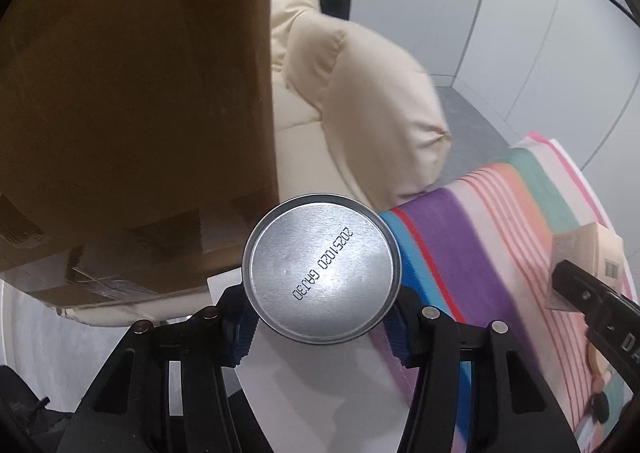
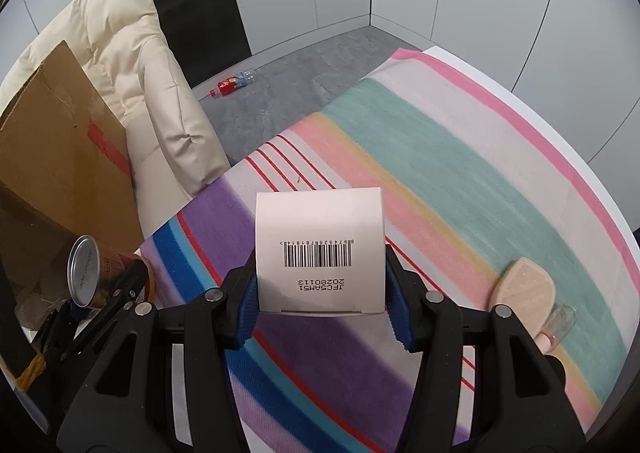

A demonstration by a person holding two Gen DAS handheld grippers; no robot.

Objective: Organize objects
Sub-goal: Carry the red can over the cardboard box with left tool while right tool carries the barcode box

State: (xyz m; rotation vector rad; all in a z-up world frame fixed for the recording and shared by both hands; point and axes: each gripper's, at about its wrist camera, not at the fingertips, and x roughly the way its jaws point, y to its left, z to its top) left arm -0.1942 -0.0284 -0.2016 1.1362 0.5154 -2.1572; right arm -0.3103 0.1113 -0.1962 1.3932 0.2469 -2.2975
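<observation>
We see the worktop edge run white along the upper right of the right wrist view, with the striped cloth stopping just short of it; beyond lies grey floor. Most of the cloth in the centre and right of that view is bare, giving open room there.

At the left the way is tighter. One cardboard box fills the upper left of the left wrist view and leans against one cream armchair, whose arm reaches the cloth's left edge.

We count two hand-held grippers. The left hand-held gripper holds one can low in the centre of its frame, blue pads on either side of the body, its dated metal end facing the camera; the can hangs just beside the cardboard box's lower corner, over the worktop's left edge. The right hand-held gripper is clamped on one white box with a barcode, held above the purple stripe in the centre of its frame.

Other things: one pink insole-shaped pad lies on the cloth at lower right, a small clear piece touching its lower end. One bottle lies on the floor, upper centre, well apart.
</observation>
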